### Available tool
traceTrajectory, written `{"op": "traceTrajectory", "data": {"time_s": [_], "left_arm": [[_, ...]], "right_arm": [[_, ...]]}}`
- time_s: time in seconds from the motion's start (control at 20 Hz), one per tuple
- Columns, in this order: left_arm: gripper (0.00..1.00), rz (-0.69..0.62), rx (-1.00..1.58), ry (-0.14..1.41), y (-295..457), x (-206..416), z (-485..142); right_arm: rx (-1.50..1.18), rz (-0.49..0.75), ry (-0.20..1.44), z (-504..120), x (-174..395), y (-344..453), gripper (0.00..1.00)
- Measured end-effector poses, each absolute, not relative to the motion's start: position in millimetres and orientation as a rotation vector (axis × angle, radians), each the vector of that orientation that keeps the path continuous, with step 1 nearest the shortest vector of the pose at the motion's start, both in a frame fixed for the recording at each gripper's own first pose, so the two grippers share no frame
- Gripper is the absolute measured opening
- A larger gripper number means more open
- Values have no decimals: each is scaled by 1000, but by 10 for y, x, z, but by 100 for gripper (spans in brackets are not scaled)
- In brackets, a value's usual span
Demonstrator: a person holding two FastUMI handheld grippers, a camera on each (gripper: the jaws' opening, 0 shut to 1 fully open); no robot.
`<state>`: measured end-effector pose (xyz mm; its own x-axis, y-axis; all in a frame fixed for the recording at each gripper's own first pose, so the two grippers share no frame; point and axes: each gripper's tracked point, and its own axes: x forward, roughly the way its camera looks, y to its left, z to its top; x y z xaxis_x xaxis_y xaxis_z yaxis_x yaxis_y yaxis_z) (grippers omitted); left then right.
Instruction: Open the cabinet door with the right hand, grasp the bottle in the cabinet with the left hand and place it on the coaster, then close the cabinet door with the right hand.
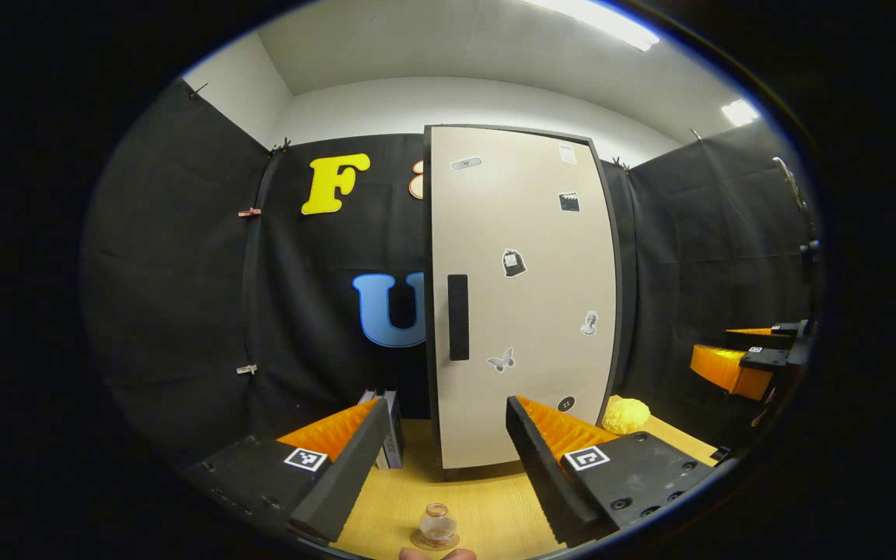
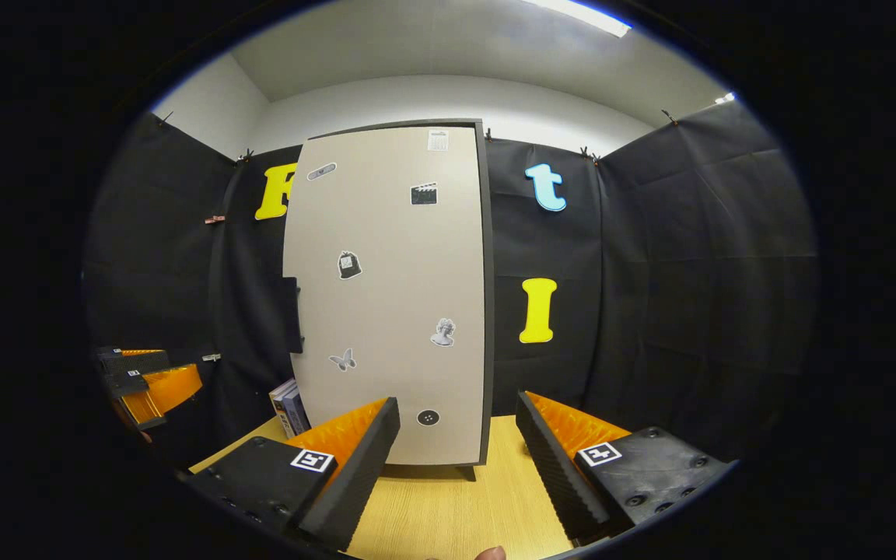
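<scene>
1. The bottle (image 1: 437, 523) is seen low in the left gripper view, between and just ahead of that gripper's own fingers, standing upright on the coaster (image 1: 434, 540) on the wooden table (image 1: 487, 505). By that placement the bottle step is judged done.
2. The cabinet door (image 1: 522, 295) is seen ahead of the left gripper (image 1: 439, 455), flat-faced and apparently shut, with a dark vertical handle (image 1: 458, 316) near its left edge. Whether the latch is fully home cannot be told.
3. The left gripper is spread wide with nothing between its fingers, and it stands clear above the bottle.
4. The right gripper (image 2: 456, 459) is likewise spread and empty, facing the door's lower part, with the handle up and to its left at the door's edge.
5. Books (image 1: 391, 435) stand just left of the cabinet, and a yellow lump (image 1: 625, 414) lies to its right.
6. Risks, as a judgement: the bottle could be knocked off the coaster if the left gripper is lowered or swung while withdrawing; the door could spring ajar if it is not pressed fully; the books could be clipped by a wide approach toward the handle.
</scene>
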<state>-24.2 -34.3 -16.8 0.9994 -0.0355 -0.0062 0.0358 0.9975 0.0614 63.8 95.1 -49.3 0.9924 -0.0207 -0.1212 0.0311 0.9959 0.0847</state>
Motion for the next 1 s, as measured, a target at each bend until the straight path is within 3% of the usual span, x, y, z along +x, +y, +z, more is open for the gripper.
{"op": "traceTrajectory", "data": {"time_s": [1.0], "left_arm": [[95, -34, 59, 4, -340, -245, -160]], "right_arm": [[93, -35, 127, -509, 631, 950, 98]]}}
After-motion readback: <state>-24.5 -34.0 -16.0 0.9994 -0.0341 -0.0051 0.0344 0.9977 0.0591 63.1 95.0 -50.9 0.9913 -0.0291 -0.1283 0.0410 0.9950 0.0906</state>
